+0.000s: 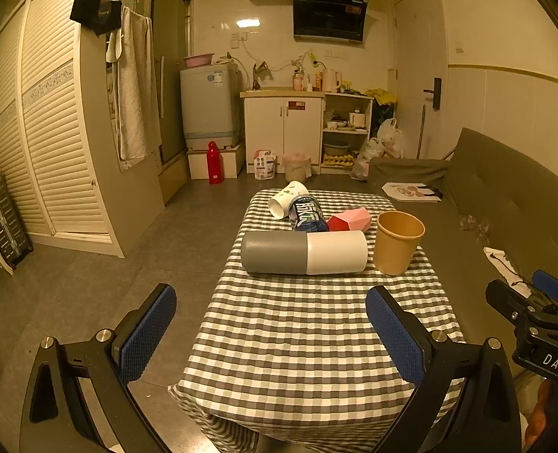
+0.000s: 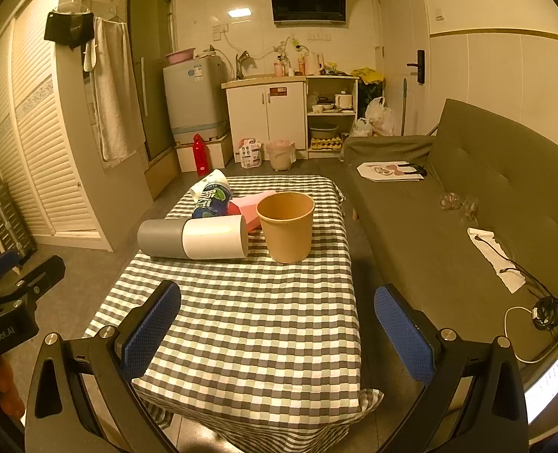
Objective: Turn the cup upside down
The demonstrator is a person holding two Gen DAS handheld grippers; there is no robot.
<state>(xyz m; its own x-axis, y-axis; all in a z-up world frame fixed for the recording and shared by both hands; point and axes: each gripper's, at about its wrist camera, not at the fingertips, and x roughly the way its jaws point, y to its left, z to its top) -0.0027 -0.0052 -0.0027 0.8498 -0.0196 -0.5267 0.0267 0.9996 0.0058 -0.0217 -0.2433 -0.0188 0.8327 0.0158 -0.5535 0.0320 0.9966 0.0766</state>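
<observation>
A brown paper cup (image 1: 398, 242) stands upright, mouth up, on the checked table (image 1: 301, 324); it also shows in the right wrist view (image 2: 286, 226). My left gripper (image 1: 271, 336) is open and empty over the table's near end, well short of the cup. My right gripper (image 2: 279, 332) is open and empty, also near the front edge, with the cup ahead of it. The right gripper's body shows at the right edge of the left wrist view (image 1: 535, 313).
A grey-and-white cylinder (image 1: 303, 253) lies on its side left of the cup. Behind it lie a blue printed cup (image 1: 307, 215), a white paper cup (image 1: 286, 198) and a pink faceted cup (image 1: 348, 219). A sofa (image 2: 467, 219) runs along the table's right side.
</observation>
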